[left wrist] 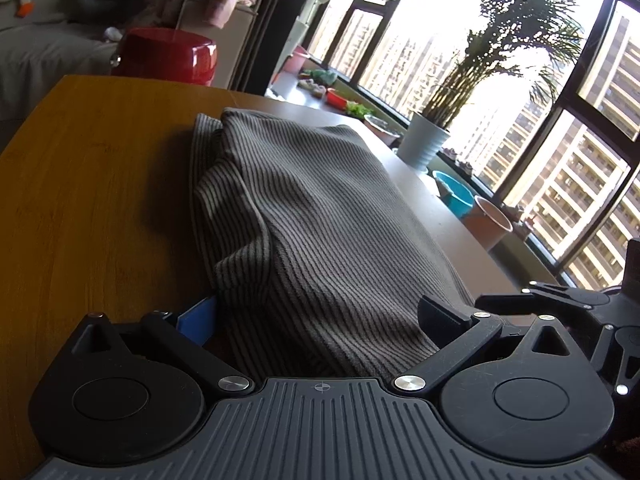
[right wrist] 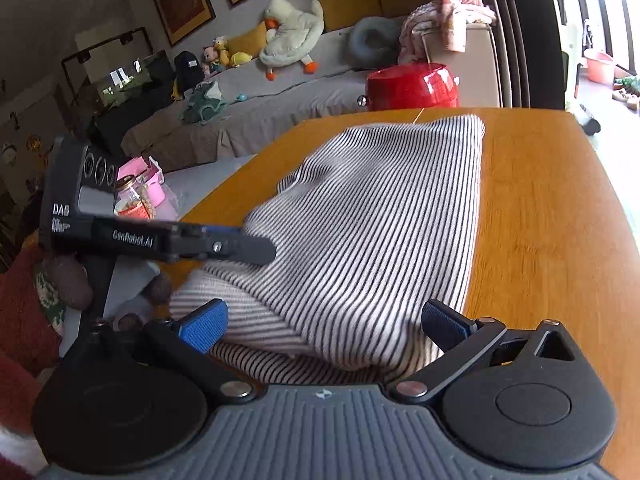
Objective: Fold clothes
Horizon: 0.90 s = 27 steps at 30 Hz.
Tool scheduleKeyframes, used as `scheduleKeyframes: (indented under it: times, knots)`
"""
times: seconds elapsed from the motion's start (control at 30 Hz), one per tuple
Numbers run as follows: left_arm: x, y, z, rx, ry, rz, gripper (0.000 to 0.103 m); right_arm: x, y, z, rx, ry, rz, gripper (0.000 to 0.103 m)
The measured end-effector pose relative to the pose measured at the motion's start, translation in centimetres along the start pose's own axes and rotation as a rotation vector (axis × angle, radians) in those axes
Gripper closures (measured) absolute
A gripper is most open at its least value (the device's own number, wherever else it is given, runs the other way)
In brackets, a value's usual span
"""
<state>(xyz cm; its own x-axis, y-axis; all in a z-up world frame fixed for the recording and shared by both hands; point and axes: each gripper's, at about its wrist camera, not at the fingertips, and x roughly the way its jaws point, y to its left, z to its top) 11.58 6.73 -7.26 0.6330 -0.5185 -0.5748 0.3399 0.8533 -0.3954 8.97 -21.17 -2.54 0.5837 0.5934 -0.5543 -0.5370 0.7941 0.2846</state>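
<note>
A black-and-white striped garment (left wrist: 304,216) lies bunched on the wooden table (left wrist: 92,184), raised at its near end. My left gripper (left wrist: 320,320) has its jaws wide apart with the cloth lying between them. In the right wrist view the same garment (right wrist: 380,220) fills the middle, and my right gripper (right wrist: 324,326) also has its blue-padded jaws spread around the cloth's near edge. The left gripper's fingers (right wrist: 240,246) show at the left in the right wrist view, closed flat on a fold of the garment. The right gripper's body (left wrist: 580,308) shows at the right in the left wrist view.
A red pot (left wrist: 168,54) stands past the table's far edge. A potted palm (left wrist: 424,140) and a blue bowl (left wrist: 454,194) sit on the window ledge at right. A sofa with a stuffed duck (right wrist: 292,36) is behind. A jar (right wrist: 134,200) stands left.
</note>
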Motion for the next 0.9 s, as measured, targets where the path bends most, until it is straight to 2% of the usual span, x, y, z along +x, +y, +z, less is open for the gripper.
scheduleKeyframes:
  times: [0.1, 0.17, 0.37, 0.43, 0.57, 0.67, 0.7, 0.73, 0.83, 0.9]
  knots:
    - [0.1, 0.1, 0.1, -0.02, -0.001, -0.012, 0.0, -0.2, -0.8, 2.4, -0.033, -0.068, -0.071, 0.0]
    - [0.3, -0.1, 0.1, -0.027, 0.0, -0.009, 0.0, 0.8, -2.0, 3.7, -0.022, -0.081, -0.11, 0.0]
    - [-0.1, -0.2, 0.3, -0.042, 0.039, -0.031, 0.0, 4.6, -7.1, 4.4, 0.187, -0.05, -0.158, 0.002]
    - [-1.0, 0.3, 0.8, -0.057, -0.002, -0.045, 0.0, 4.9, -8.3, 3.9, 0.22, -0.048, -0.173, 0.013]
    - [-2.4, 0.2, 2.8, -0.026, -0.104, -0.078, 0.0, 5.0, -9.5, 3.5, 0.25, -0.04, -0.184, 0.02]
    - [-1.5, -0.5, 4.0, -0.002, -0.122, -0.125, 0.0, 5.2, -9.5, 3.4, 0.259, -0.028, -0.149, 0.033]
    - [-0.7, -0.7, 4.1, 0.008, -0.108, -0.132, 0.0, 5.2, -9.4, 3.5, 0.268, -0.024, -0.123, 0.041]
    - [0.1, -0.7, 4.0, 0.01, -0.087, -0.128, 0.0, 5.2, -9.2, 3.5, 0.285, -0.026, -0.077, 0.043]
    - [3.1, 0.1, 3.2, -0.019, 0.012, -0.083, 0.0, 4.3, -7.9, 4.2, 0.25, -0.062, -0.045, 0.042]
    - [3.1, 0.2, 2.6, 0.006, -0.005, -0.082, 0.0, 3.6, -6.9, 4.7, 0.214, -0.088, -0.04, 0.04]
